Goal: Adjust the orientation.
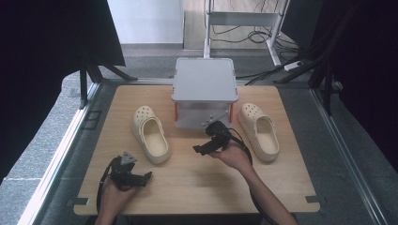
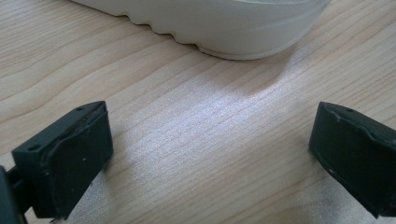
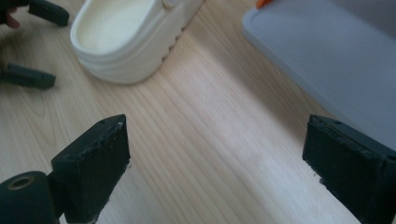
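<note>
Clogs of cream-coloured foam lay on the pale wooden table [image 1: 197,187], one either side of a grey shelf-like box stand [image 1: 204,79], with both grippers released and holding nothing.

The left cream clog [image 1: 150,133] sat left of the stand, heel toward the person; its ridged sole edge [image 2: 224,28] showed just ahead of the left gripper [image 1: 141,179], whose jaws stood wide apart over bare wood near the front edge. The right gripper [image 1: 201,149] hovered in the middle, in front of the stand, pointing left toward that clog [image 3: 126,37], its jaws spread with only tabletop between them. The right cream clog [image 1: 259,131] lay beside the stand's right side, apart from both grippers.
</note>
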The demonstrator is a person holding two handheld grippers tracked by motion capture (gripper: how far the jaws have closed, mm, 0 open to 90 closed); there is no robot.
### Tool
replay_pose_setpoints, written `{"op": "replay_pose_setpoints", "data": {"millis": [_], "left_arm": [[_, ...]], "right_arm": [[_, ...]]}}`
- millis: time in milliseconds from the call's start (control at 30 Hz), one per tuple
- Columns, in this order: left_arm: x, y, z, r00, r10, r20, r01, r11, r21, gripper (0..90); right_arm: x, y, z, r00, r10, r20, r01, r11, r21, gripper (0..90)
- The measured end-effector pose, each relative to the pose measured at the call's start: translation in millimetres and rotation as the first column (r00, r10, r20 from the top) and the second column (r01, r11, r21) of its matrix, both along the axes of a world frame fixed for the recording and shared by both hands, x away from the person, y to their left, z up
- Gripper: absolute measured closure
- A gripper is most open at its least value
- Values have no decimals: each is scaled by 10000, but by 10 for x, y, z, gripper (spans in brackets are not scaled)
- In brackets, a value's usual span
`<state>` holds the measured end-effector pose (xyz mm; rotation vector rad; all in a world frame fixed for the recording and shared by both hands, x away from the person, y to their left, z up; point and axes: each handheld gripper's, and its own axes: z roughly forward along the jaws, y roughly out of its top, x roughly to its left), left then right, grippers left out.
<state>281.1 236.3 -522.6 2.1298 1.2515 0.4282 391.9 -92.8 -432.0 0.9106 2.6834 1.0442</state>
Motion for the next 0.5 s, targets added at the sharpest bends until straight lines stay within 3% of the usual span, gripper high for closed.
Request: {"op": "replay_pose_setpoints", "data": {"millis": [500], "left_arm": [[3, -4, -1, 10000, 19, -2, -19, 10000, -18, 0]], "right_arm": [[319, 659, 28, 9998, 175, 60, -172, 9988, -464, 153]]}}
